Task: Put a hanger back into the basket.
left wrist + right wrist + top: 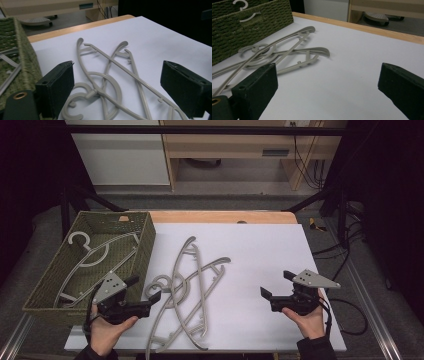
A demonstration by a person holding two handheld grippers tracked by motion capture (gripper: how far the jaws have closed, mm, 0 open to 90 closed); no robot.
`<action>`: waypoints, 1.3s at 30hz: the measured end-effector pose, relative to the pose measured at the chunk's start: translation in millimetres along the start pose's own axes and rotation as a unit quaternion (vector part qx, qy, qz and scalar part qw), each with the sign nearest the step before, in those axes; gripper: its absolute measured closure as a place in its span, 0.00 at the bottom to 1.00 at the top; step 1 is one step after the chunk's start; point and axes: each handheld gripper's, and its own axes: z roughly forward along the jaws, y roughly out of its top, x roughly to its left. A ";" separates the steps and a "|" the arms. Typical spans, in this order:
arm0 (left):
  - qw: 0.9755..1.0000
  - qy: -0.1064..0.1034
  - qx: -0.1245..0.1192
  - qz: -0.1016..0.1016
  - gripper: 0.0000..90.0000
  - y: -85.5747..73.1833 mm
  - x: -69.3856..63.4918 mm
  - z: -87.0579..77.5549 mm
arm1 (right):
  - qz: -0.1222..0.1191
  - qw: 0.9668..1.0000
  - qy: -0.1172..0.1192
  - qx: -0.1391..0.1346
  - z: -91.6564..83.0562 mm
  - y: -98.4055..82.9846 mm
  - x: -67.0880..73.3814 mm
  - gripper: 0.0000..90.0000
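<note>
Hangers (pixel 187 290), grey plastic and tangled together, lie on the white bench (pixel 260 255) just right of a green woven basket (pixel 145 245); one more hanger (pixel 92 255) lies inside the basket. None of these things carries a label or writing that can be read.

The left tongs (pixel 146 292) hover low at the near left of the pile, jaws wide apart with nothing between the pads. In the left gripper view the curled hooks (pixel 82 97) of the pile sit in the gap just ahead of the jaws (whether a jaw brushes the plastic cannot be told), and the basket wall stands close on that view's left.

The right tongs (pixel 277 284) rest above bare bench, well apart from the pile, jaws likewise spread wide and holding nothing.
</note>
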 end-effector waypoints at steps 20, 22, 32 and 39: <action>0.992 -0.003 0.125 -0.014 0.25 -46.0 -19.9 67.8 | -0.005 1.000 0.006 0.006 0.5 -0.6 1.8 0.04; 0.990 0.003 0.140 -0.019 0.29 -50.5 -17.7 77.1 | -0.004 1.000 0.006 0.007 1.1 -0.4 2.6 0.04; 0.984 0.010 0.176 -0.030 0.39 -62.1 -16.4 97.2 | -0.005 1.000 0.007 0.010 2.5 -0.8 3.4 0.04; 0.980 0.007 0.193 -0.040 0.48 -66.4 -13.3 107.1 | -0.008 1.000 0.010 0.012 3.0 -0.9 3.6 0.04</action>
